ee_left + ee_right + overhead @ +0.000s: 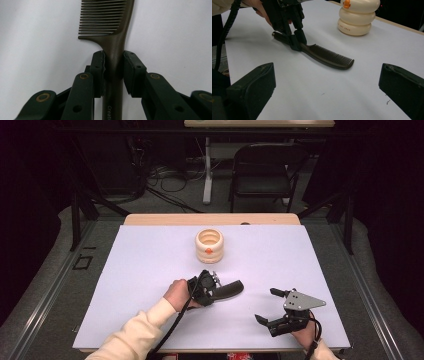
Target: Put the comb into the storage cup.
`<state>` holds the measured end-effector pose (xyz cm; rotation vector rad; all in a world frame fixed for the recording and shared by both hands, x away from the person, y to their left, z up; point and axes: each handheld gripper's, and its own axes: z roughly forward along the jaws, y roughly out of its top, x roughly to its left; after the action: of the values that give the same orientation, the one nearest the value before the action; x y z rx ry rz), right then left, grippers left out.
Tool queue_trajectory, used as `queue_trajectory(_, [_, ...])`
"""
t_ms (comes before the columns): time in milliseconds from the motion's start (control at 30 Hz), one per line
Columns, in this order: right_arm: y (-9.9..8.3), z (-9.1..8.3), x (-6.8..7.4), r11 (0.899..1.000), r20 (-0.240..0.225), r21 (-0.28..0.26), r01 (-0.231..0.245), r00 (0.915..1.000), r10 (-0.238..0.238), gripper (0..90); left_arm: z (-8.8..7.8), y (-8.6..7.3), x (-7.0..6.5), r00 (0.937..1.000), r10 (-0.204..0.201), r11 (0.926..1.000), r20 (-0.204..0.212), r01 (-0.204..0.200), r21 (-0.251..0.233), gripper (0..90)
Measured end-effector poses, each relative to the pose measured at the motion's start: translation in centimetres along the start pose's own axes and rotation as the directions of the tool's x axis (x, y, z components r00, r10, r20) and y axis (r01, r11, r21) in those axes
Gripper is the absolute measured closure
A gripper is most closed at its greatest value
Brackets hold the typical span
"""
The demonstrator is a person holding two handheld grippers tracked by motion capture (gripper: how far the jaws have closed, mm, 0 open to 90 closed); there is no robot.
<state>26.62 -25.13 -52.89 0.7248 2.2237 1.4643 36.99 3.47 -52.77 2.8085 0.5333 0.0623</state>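
The left gripper (216,287) was clamped on the comb's (231,288) handle, pads (99,72) pressed to both sides just below the teeth. The comb lay flat on the white mat (150,270), just left of centre, teeth end pointing to three o'clock, with the cream holder (209,245) at about twelve o'clock from it. The right gripper (276,306) waited at four o'clock from the comb, jaws wide apart and empty.

To lift well, I judged the grip should stay square on the handle and rise straight, so the long toothed end would not sag or twist.

The left gripper view showed the pad contact and print on the handle; the right gripper view showed the comb's (324,56) whole length resting on the mat and the holder's (358,17) stacked rings and orange mark.
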Motion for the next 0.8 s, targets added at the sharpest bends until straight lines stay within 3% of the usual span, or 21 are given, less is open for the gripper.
queue_trajectory(233, [0.0, 0.0, 0.0, 1.000, 0.000, -0.001, -0.002, 1.0000, 0.002, 0.4, -0.1, -0.2, 0.0, 1.0000, 0.003, 0.9999, 0.005, -0.003, -0.014, 72.0])
queue_trajectory(633, [0.0, 0.0, 0.0, 1.000, 0.002, -0.004, -0.001, 1.0000, 0.001, 0.4, -1.5, -1.2, 0.1, 1.0000, -0.003, 0.9945, 0.002, 0.003, -0.105, 72.0])
queue_trajectory(800, [0.0, -0.1, 0.0, 1.000, 0.001, -0.004, -0.002, 1.0000, 0.002, 0.4, -1.8, -1.6, 0.2, 1.0000, -0.008, 0.9926, -0.003, 0.008, -0.121, 72.0])
